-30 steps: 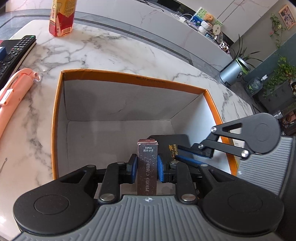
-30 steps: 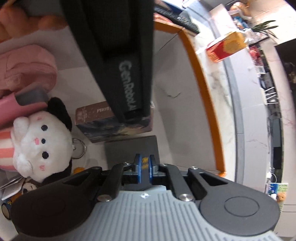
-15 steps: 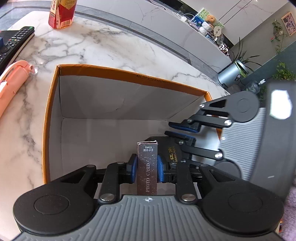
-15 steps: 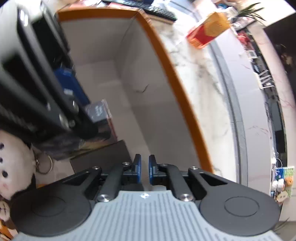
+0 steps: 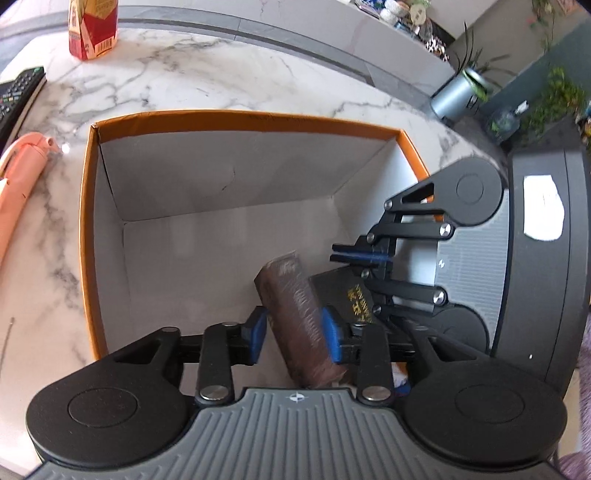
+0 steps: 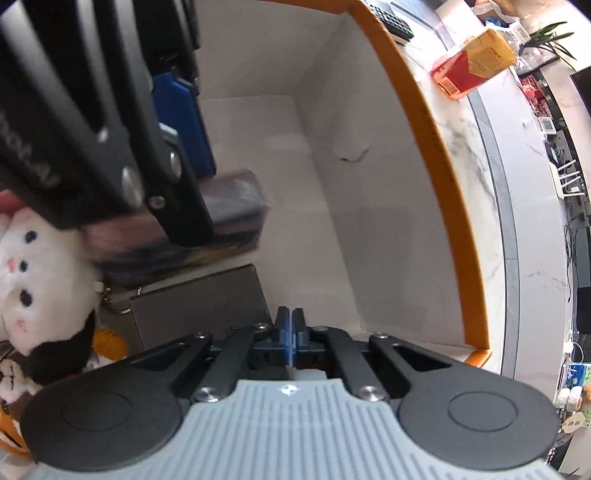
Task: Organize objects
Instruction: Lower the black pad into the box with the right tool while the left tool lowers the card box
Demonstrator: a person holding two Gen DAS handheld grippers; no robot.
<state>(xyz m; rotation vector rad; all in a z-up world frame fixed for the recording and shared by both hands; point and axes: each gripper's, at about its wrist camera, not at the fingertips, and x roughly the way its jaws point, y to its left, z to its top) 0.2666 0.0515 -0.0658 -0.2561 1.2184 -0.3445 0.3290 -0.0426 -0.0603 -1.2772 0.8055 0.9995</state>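
Tilting with its top toward the upper left of the left wrist view, the brown photo card box (image 5: 301, 317) stands on end between my left gripper (image 5: 295, 334) pads, its long axis running lower right to upper left, while those jaws are opening and a gap shows on the left side. It sits inside the orange-rimmed carton (image 5: 243, 120), low in the frame beside a flat black box with gold lettering (image 5: 351, 295); my right gripper (image 6: 288, 332) reaches into the same carton with its fingers pressed together on nothing. Around the carton lies a white marble tabletop (image 5: 221, 70) with a red drink carton (image 5: 92, 26) at upper left, a remote (image 5: 18, 92) and a pink case (image 5: 18, 177) at the left edge, and a white plush cat (image 6: 33, 273) left in the right wrist view.
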